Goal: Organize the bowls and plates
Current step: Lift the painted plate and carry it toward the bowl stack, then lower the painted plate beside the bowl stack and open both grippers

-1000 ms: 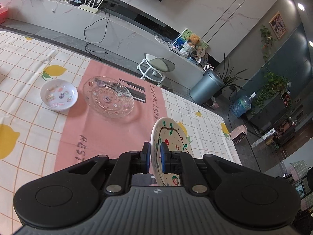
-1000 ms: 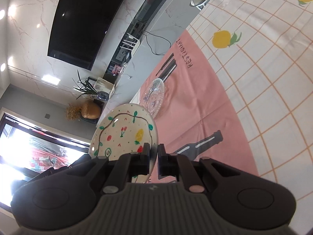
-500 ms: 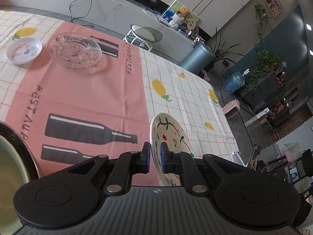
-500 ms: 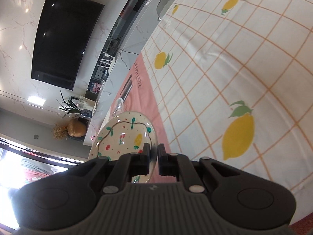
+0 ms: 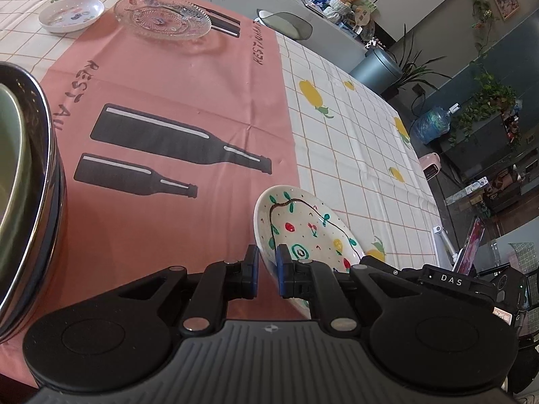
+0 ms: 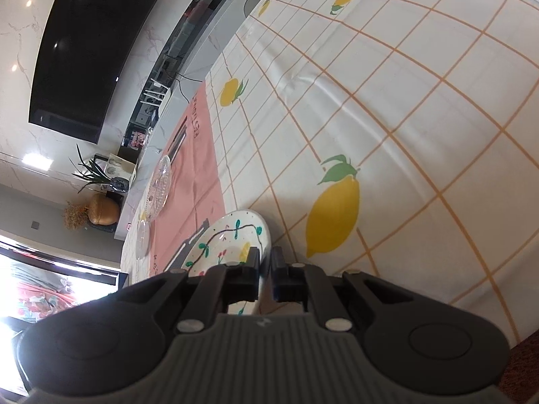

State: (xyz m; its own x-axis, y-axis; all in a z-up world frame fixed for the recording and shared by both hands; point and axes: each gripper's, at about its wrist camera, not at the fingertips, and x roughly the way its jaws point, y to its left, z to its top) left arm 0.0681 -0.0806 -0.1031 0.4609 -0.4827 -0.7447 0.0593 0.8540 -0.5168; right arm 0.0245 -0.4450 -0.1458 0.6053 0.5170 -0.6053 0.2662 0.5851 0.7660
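While both grippers, left (image 5: 266, 262) and right (image 6: 265, 264), clamp opposite rims of the painted plate (image 5: 303, 232), it hangs tilted just above the tablecloth (image 5: 353, 141), beside the pink mat (image 5: 175, 77).

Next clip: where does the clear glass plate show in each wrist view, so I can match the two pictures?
Left wrist: the glass plate lies at the top, left of centre, on the pink cloth, beside a small white dish.
Right wrist: the glass plate shows at the left, about mid-height, seen nearly edge-on on the same pink cloth.
Shared landmark: the painted plate, just ahead of the tongs in both views.
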